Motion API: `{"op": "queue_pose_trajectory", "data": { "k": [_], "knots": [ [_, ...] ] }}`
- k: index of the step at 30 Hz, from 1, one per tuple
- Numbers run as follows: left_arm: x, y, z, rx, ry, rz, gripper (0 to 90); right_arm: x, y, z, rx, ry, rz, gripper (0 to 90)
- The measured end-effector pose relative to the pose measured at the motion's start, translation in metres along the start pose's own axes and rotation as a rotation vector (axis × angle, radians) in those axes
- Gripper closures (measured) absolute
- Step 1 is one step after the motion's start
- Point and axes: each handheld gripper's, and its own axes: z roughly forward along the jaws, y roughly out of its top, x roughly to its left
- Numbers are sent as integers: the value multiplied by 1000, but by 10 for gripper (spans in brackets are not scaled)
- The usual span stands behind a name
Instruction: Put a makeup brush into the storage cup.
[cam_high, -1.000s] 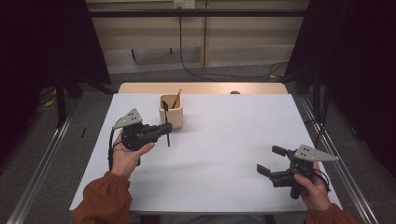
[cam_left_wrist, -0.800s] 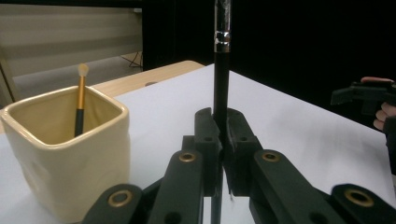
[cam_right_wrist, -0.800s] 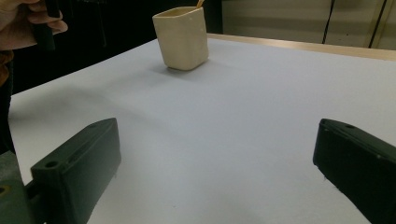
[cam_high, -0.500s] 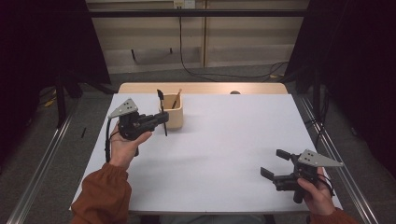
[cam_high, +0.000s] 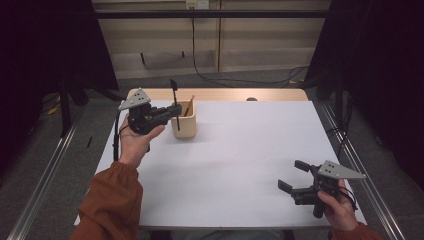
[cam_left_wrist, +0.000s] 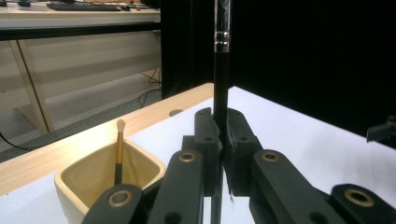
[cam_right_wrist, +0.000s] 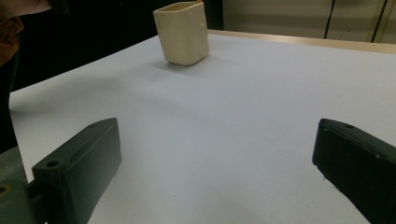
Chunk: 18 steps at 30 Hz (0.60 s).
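My left gripper (cam_high: 175, 110) is raised over the table's back left, shut on a thin black brush (cam_high: 174, 97) that stands upright. In the left gripper view the jaws (cam_left_wrist: 222, 128) pinch the brush's handle (cam_left_wrist: 221, 70), whose silver ferrule is near the top edge. A cream square cup (cam_high: 184, 125) sits just right of that gripper and holds a wooden-handled brush (cam_high: 189, 106), pale tip up (cam_left_wrist: 119, 140). The black brush is beside the cup's (cam_left_wrist: 88, 179) rim, not inside it. My right gripper (cam_high: 292, 175) rests open near the front right, with bare table between its jaws (cam_right_wrist: 215, 140).
The white table top (cam_high: 240, 145) has a wooden strip along its far edge (cam_high: 225, 94). Dark curtains flank both sides, and cables lie on the floor behind. From the right gripper view the cup (cam_right_wrist: 182, 32) stands far off at the back.
The left hand has lifted and moved toward the back with the black brush, bringing it upright next to the cup. The right gripper has stayed put.
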Motion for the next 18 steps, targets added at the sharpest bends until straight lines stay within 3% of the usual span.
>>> {"op": "queue_pose_trajectory", "data": {
  "k": [5, 18],
  "knots": [
    [7, 7, 3, -7, 26, 3, 856, -1, 0, 0, -3, -3, 7, 0],
    [19, 21, 16, -14, 41, 9, 857, 1, 0, 1, 0, 5, 2, 0]
  ]
}}
